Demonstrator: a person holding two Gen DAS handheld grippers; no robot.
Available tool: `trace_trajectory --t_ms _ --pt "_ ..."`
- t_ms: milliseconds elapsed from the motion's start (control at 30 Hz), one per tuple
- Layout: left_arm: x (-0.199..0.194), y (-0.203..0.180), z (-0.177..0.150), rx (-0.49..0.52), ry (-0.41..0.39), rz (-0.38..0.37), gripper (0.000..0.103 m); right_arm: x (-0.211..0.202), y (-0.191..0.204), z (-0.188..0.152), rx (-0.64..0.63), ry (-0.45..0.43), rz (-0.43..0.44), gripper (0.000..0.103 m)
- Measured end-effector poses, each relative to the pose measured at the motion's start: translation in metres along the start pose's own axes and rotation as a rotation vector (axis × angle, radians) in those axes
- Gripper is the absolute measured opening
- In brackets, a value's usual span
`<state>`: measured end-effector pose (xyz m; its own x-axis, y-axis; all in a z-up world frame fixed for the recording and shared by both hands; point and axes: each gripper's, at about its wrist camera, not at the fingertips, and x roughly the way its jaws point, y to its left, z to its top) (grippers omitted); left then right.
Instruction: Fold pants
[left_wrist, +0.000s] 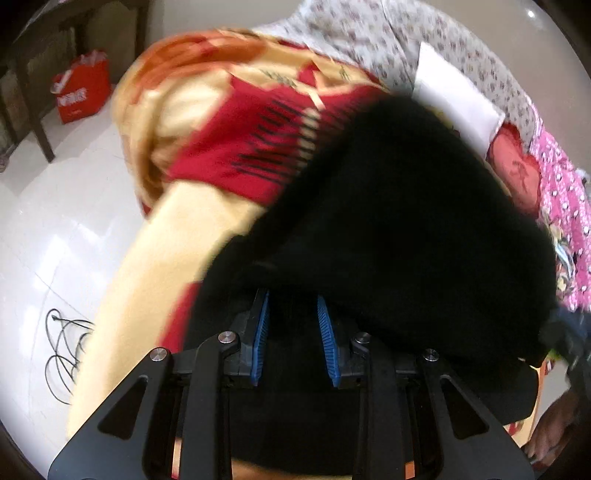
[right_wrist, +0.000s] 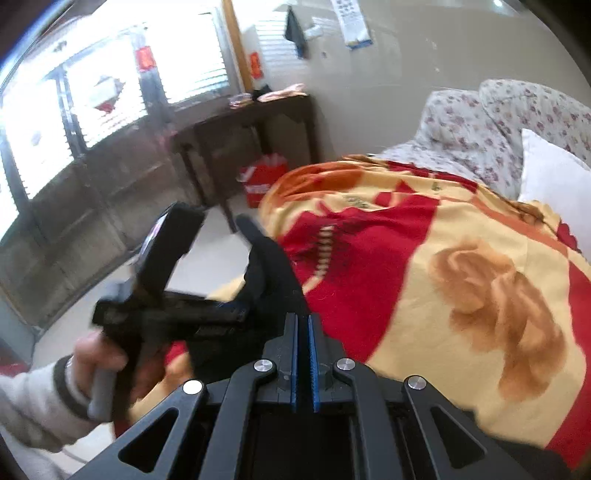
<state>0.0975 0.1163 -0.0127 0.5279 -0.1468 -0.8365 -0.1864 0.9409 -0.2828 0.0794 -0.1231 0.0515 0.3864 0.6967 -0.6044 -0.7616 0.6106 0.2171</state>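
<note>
Both grippers are seen over the bed (right_wrist: 480, 295): black pants (left_wrist: 406, 221), soft and limp, are pinched at the hem by left gripper (left_wrist: 293, 314) fingers, spreading toward one o'clock, while right gripper (right_wrist: 303, 332) fingers are pressed together, seemingly empty.

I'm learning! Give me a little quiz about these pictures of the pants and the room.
1. True or false: the right tongs are shut tight.
2. What colour are the pants? A black, B pink, C white.
3. Fill in: the red bag stands on the ___.
Key: 1 true; 2 A; 3 floor.
</note>
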Motion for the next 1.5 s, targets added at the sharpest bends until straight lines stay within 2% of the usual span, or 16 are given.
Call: trace_trajectory --t_ms 200,267,400,567,700,967,1133,1200,1267,1367,1433,1500 --pt "-0.041 0.067 -0.015 -0.137 -0.066 0.061 0.025 0.024 0.036 -0.046 0.043 0.08 0.089 0.005" --pt "-0.05 0.076 -0.018 -0.146 -0.083 0.085 0.026 0.045 0.044 -0.062 0.057 0.135 0.087 0.005" --pt "-0.06 0.067 -0.025 -0.122 -0.092 0.059 0.026 0.07 0.054 -0.083 0.051 0.211 0.032 0.005" --pt "-0.057 0.034 -0.036 -0.041 -0.07 0.015 0.026 0.041 0.036 -0.086 0.178 0.125 0.043 0.011" --pt "-0.04 0.003 -0.049 0.022 -0.02 -0.019 0.026 -0.005 0.011 -0.106 0.307 0.057 -0.024 0.021" --pt "-0.015 -0.061 -0.073 0.132 0.067 -0.093 0.026 -0.121 -0.072 -0.196 0.656 -0.063 -0.33 0.032" --pt "-0.006 -0.105 -0.087 0.206 0.099 -0.129 0.026 -0.166 -0.116 -0.226 0.8 -0.15 -0.448 0.034" --pt "-0.006 -0.12 -0.09 0.231 0.103 -0.147 0.026 -0.175 -0.132 -0.232 0.846 -0.187 -0.436 0.034" --pt "-0.005 -0.128 -0.091 0.243 0.111 -0.155 0.026 -0.179 -0.149 -0.236 0.915 -0.219 -0.393 0.034" --pt "-0.001 -0.142 -0.095 0.267 0.12 -0.148 0.027 -0.185 -0.16 -0.236 0.95 -0.276 -0.333 0.037" --pt "0.0 -0.15 -0.099 0.28 0.127 -0.158 0.033 -0.185 -0.162 -0.233 0.952 -0.289 -0.338 0.04" --pt "0.0 -0.158 -0.103 0.3 0.133 -0.176 0.034 -0.19 -0.166 -0.242 0.993 -0.321 -0.342 0.042"
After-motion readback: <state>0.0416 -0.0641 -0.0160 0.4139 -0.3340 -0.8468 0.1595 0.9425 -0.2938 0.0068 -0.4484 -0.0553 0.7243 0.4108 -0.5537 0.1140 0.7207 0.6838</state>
